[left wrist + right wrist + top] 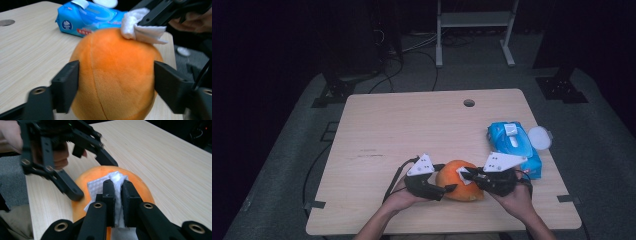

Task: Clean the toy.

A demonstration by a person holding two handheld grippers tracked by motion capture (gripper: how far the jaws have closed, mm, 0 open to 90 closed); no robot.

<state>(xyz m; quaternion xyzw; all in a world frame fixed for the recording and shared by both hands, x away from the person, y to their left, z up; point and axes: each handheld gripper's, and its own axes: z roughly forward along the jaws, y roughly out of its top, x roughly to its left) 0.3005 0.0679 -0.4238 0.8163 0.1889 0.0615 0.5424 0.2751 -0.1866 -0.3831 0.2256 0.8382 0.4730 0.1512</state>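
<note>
High view: I'm working near the front edge of the light wooden table (pixel 387 125), one gripper in each hand. Round orange plush ball (pixel 458 181) is sitting on the tabletop between them, just in front of me.

My left gripper (pixel 446 189) is straddling the ball from its left. Left gripper view: both black jaws are flanking the ball (pixel 112 80) at its widest part, sitting right at the fabric. I can't tell whether the pads are pressing or just touching, so I'm not calling it a grip.

My right gripper (pixel 466 175) is coming in from the right, over the top of the ball. Right gripper view: its jaws are clenched on a folded white wet wipe (pixel 117 195), and the wipe is lying against the ball's top (pixel 140 185). Left gripper view is showing the same wipe (pixel 140 28) bunched on the upper right of the ball, with the right gripper's black jaws above it.

Blue soft pack of wet wipes (pixel 514 147) is lying flat on the table to the right, behind my right hand (pixel 517 200), near the ball but not touching it. Its round white lid (pixel 539 137) is flipped open toward the table's right edge.
</note>
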